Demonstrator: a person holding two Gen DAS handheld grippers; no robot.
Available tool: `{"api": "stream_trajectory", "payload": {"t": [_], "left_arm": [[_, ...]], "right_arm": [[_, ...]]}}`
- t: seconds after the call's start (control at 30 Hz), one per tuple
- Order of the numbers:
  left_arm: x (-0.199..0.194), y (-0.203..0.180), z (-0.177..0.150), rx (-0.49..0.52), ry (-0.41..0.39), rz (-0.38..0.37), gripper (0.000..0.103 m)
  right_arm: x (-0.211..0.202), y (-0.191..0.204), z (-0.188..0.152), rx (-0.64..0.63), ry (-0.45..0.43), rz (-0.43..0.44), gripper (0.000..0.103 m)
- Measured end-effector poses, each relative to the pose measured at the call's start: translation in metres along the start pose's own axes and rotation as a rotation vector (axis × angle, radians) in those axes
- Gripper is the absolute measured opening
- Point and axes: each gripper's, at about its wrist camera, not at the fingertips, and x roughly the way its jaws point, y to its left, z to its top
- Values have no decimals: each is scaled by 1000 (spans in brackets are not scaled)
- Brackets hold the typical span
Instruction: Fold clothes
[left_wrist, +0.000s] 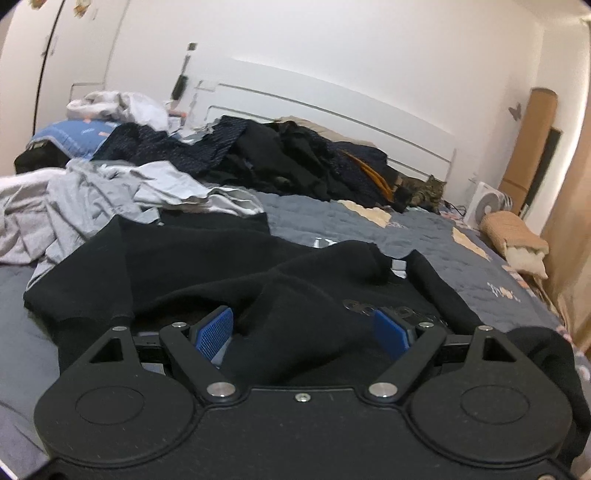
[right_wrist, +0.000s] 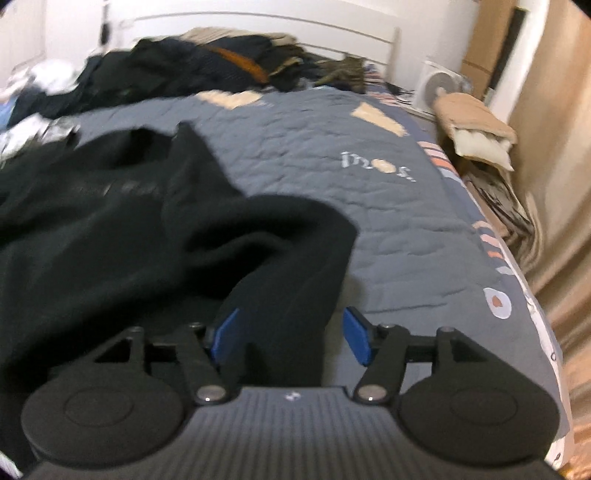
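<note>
Left gripper (left_wrist: 303, 332) stands spread, a fold of the black sweatshirt (left_wrist: 207, 266) lying loose between its pads. Right gripper (right_wrist: 291, 338) is spread too, sleeve between, unpinched. The sweatshirt lies on the grey quilt (right_wrist: 388, 221): thick, soft, floppy; likely best pinched at hem or cuff.

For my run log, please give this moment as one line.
stage: folding | left gripper: open, over sweater | right gripper: open, sleeve between fingers

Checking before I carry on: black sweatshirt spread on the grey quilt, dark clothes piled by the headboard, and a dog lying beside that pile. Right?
Not quite: it is a cat, not a dog, lying beside the dark pile. The left wrist view shows it. The sweatshirt on the quilt and the headboard are as you say.
</note>
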Motion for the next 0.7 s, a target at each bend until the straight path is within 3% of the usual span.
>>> {"api": "stream_trajectory", "payload": {"t": [0.4,0.43,0.53,0.7], "left_arm": [[16,-14,-4,-11,35,-33,83],[18,-15,-5,-7,47,-35,83],[19,-17,-6,-1,62,-39,83],[19,-15,-6,-1,66,-46,83]], "right_arm": [[41,41,-20,-159,50,-60,63],[43,43,-21,-169,46,-74,58],[45,30,-14,-101,32,-103,13],[34,-26,15,86,-69,-163,7]]}}
